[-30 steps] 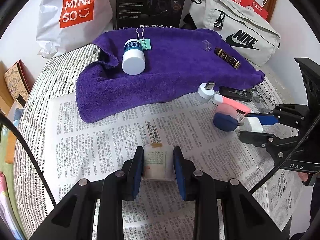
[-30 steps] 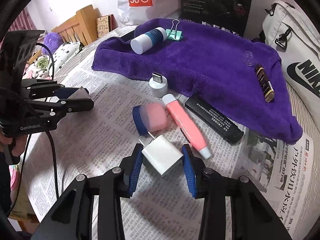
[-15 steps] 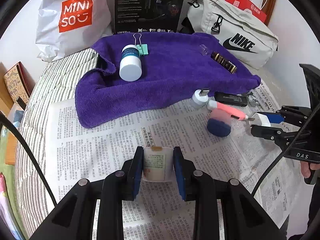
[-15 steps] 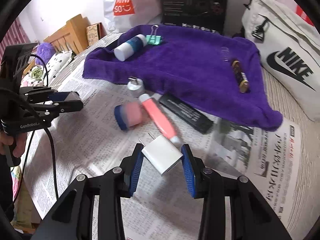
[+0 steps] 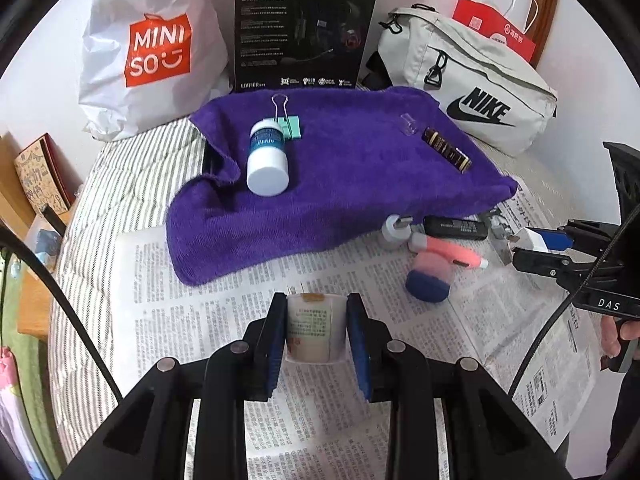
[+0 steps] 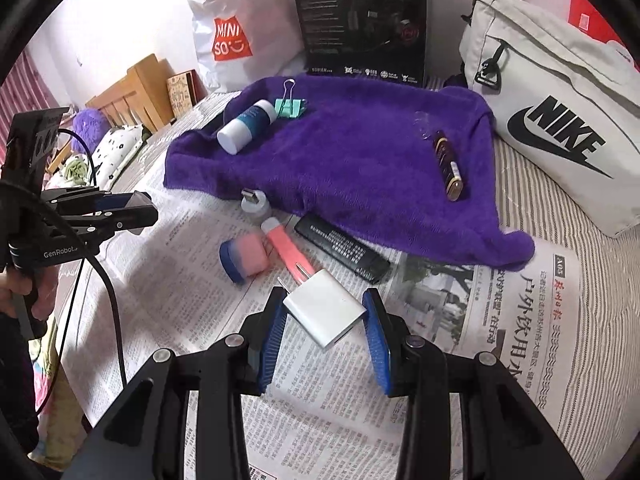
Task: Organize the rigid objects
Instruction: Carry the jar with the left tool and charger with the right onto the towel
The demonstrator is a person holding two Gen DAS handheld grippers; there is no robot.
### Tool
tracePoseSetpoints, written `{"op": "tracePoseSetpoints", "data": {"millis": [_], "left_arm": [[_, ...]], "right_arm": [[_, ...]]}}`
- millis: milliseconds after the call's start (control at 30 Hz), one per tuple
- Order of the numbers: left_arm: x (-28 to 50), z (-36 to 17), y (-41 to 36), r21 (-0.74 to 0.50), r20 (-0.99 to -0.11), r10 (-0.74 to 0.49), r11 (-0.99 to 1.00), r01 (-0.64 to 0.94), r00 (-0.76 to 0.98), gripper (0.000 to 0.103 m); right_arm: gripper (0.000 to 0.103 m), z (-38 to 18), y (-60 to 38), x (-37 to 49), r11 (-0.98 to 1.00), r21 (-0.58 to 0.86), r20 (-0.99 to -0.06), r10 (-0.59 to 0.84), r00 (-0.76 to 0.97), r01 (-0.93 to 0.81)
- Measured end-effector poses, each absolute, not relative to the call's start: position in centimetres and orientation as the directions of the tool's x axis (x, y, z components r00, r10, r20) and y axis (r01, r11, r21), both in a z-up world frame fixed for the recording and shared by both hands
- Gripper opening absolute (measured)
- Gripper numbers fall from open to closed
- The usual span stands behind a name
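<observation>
My left gripper (image 5: 317, 330) is shut on a small clear box with a printed label (image 5: 316, 328), held above the newspaper (image 5: 192, 320). My right gripper (image 6: 325, 322) is shut on a white charger plug (image 6: 326, 308), lifted off the paper; it also shows at the right of the left wrist view (image 5: 528, 240). On the purple towel (image 5: 340, 176) lie a white bottle (image 5: 267, 160), a green binder clip (image 5: 289, 124), a brown tube (image 5: 446, 150) and a small clear cap (image 5: 407, 123). On the newspaper sit a pink and blue item (image 6: 244, 256), a pink pen-like stick (image 6: 288, 254), a black bar (image 6: 342, 248) and a white adapter (image 6: 254, 204).
Behind the towel stand a white Miniso bag (image 5: 152, 52), a black headset box (image 5: 304, 28) and a grey Nike bag (image 5: 468, 80). A striped bed sheet (image 5: 120, 184) lies under everything. A wooden headboard (image 6: 132, 92) is at the far left of the right wrist view.
Both grippers have risen with their loads. The right one lifted the charger plug away from the pink and blue item, moved it right and rolled a little. The left one kept its box.
</observation>
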State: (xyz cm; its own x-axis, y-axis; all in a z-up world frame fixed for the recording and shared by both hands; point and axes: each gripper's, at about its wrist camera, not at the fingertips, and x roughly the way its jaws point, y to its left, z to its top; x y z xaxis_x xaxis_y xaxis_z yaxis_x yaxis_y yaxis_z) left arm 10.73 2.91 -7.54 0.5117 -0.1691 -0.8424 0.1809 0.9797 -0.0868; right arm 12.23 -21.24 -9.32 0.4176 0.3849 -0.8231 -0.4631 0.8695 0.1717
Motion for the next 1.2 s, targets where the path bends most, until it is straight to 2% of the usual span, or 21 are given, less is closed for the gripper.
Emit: {"op": "tracePoseSetpoints", "data": {"millis": [367, 667, 1200], "left_arm": [[12.5, -5.4, 3.6, -0.094, -0.832, -0.17, 0.981, 0.167, 0.528, 0.028], [15.5, -4.9, 4.5, -0.1, -0.834, -0.164, 0.984, 0.148, 0.526, 0.028], [21.7, -8.7, 5.4, -0.12, -0.875, -0.163, 0.985, 0.123, 0.456, 0.028]], "right_arm": [[0.038, -7.2, -22.2, 13.4, 0.868, 0.207, -0.798, 0.416, 0.435, -0.451], [0.038, -5.7, -22.5, 16.5, 0.895, 0.189, -0.801, 0.379, 0.464, -0.404], [0.038, -9.6, -22.1, 24.1, 0.925, 0.185, -0.858, 0.316, 0.405, -0.331]]}}
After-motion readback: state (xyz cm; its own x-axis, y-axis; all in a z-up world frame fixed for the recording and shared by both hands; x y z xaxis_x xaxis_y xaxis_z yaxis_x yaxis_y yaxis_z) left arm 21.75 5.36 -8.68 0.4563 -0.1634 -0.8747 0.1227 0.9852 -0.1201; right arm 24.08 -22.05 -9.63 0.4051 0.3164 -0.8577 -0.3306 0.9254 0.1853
